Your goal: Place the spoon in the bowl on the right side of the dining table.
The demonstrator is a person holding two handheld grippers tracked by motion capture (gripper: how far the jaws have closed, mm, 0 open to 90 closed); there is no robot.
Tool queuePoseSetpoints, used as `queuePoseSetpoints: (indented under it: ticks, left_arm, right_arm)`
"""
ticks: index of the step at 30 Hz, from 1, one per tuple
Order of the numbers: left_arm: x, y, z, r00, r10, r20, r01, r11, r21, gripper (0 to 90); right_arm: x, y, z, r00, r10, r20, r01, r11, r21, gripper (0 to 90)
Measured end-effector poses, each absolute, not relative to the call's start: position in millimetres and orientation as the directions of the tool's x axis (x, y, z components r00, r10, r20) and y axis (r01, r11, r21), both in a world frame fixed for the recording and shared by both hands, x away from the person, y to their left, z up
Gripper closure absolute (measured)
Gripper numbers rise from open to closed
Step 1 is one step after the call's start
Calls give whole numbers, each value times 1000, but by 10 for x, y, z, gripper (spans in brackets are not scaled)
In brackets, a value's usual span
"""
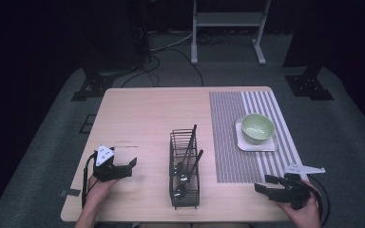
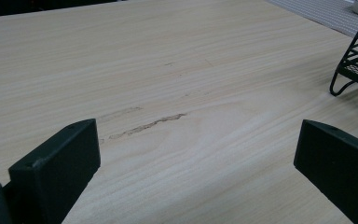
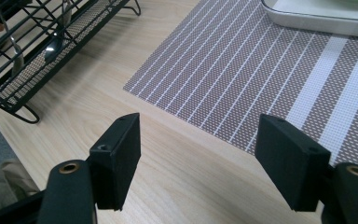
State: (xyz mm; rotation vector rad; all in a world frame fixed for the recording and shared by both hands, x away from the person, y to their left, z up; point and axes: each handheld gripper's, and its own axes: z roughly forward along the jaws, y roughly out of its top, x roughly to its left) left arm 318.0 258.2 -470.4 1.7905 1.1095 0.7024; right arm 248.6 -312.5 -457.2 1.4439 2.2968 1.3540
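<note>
A black wire basket (image 1: 184,166) stands near the table's front middle with several dark utensils (image 1: 188,152) leaning in it. Its corner (image 2: 356,60) shows at the right of the left gripper view, and its side (image 3: 42,46) at the upper left of the right gripper view. A pale green bowl (image 1: 257,128) sits on a white square plate (image 1: 256,145) on the striped placemat (image 1: 247,135). My left gripper (image 1: 132,167) rests left of the basket, open, over bare wood (image 2: 168,121). My right gripper (image 1: 265,184) lies at the front right, open, by the placemat's corner (image 3: 242,84).
The light wooden table (image 1: 147,114) stretches bare behind the left gripper. The white plate's rim (image 3: 317,18) lies at the top of the right gripper view. Stands and cables (image 1: 171,52) sit on the grey floor beyond the table's far edge.
</note>
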Motion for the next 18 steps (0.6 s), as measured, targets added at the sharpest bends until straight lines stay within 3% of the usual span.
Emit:
queuePoseSetpoints:
  ticks: [18]
  left_arm:
    - [3144,2616,-4697,432,902,11,393,-200,897,0]
  right_arm:
    - [2566,-2892,-4472,-600,723,343,659,204,724,297]
